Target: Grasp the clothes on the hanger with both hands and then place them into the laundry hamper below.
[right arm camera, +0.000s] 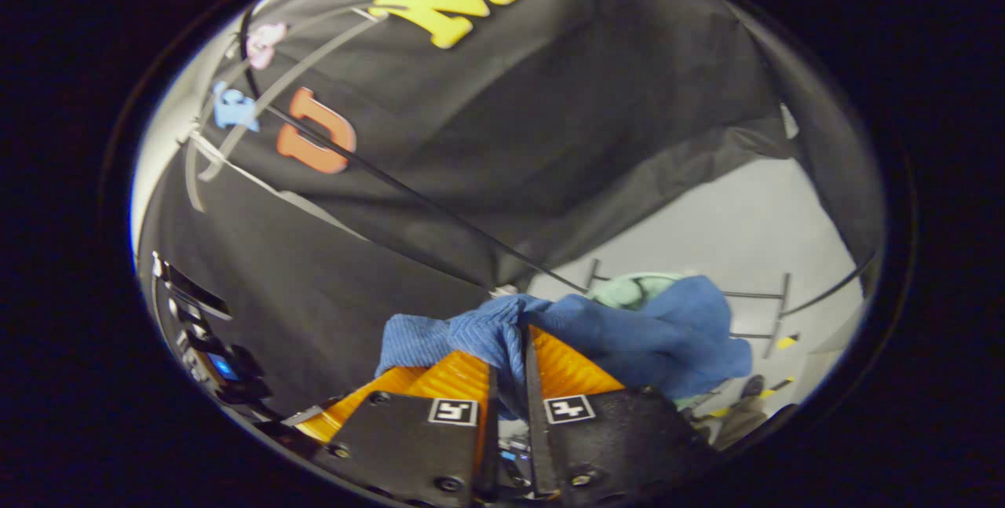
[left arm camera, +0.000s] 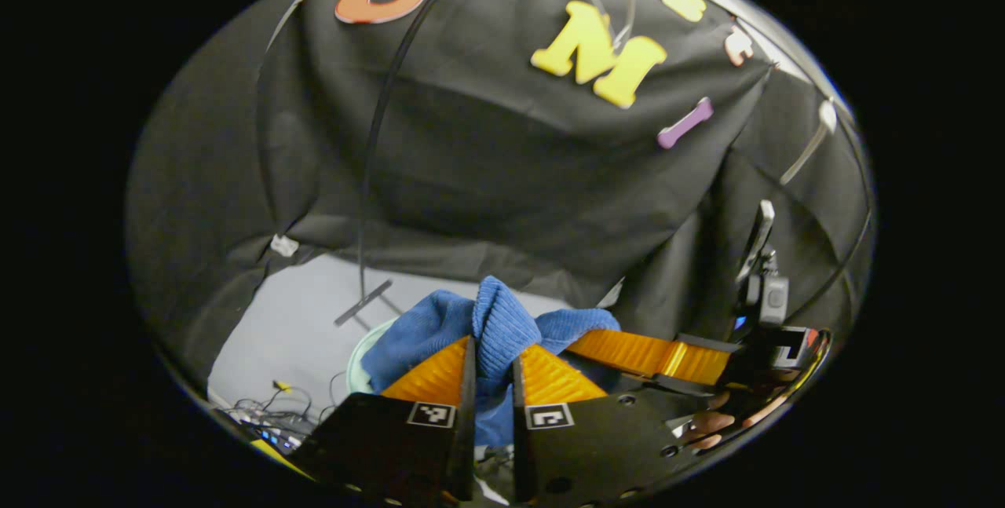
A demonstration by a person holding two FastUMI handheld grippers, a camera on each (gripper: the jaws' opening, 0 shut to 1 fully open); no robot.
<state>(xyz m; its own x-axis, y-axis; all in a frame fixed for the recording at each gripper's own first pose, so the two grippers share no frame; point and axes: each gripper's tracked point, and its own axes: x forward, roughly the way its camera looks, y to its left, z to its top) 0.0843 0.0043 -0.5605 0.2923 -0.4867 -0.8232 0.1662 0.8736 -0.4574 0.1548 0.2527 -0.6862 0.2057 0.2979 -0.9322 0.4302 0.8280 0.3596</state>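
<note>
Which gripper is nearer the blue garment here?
Neither: both grip it. The left gripper is shut on a fold of the blue garment, and the right gripper is shut on another bunch of it.

Pale grey floor (left arm camera: 298, 319) bears a rack's black feet (right arm camera: 773, 304) and tangled cables (left arm camera: 275, 410).

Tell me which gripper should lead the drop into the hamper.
Probably neither alone. The left gripper and the right gripper are each shut on a fold of the blue garment, which hangs over the pale green hamper. Lower both together; the right sees more of the rim.
</note>
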